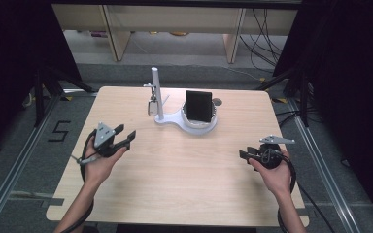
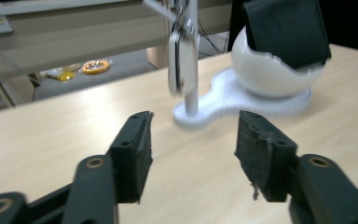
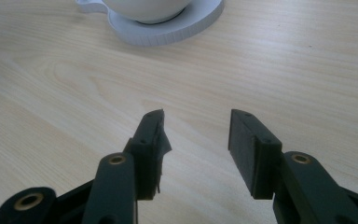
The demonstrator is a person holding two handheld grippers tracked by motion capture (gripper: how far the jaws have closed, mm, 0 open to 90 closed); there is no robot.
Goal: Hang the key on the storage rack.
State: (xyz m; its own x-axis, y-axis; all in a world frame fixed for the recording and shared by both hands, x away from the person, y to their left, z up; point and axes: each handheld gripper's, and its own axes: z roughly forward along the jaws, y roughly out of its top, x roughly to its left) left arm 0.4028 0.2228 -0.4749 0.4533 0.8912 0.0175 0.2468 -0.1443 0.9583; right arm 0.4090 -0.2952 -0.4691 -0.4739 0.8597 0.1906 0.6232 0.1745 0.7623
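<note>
White stand [image 1: 187, 121] sits at the far middle of the table [image 1: 175, 184]: a flat base with a thin upright post [image 1: 155, 92] on its left end and a round white cup [image 1: 200, 121] on its right. A small pale tag-like piece [image 1: 152, 106] hangs off the post, touching or just beside it, I can't tell which. A black flat block [image 1: 198, 106] stands upright in the cup, leaning slightly. In my left gripper view the post [image 2: 191, 60], hanging piece [image 2: 178, 60], cup [image 2: 270, 70] and black block [image 2: 286, 30] lie straight ahead, a bit blurred. My left gripper [image 1: 126, 137] is at the table's left, well short of the stand and pointing toward it, jaws spread wide with nothing between them, same in its own view [image 2: 193, 140]. My right gripper [image 1: 245, 155] is near the table's right edge, well apart from the stand and pointing left, jaws apart and bare over plain wood in its view [image 3: 196, 140], with the stand's base [image 3: 168, 28] farther off at the top. No earlier frame here.
</note>
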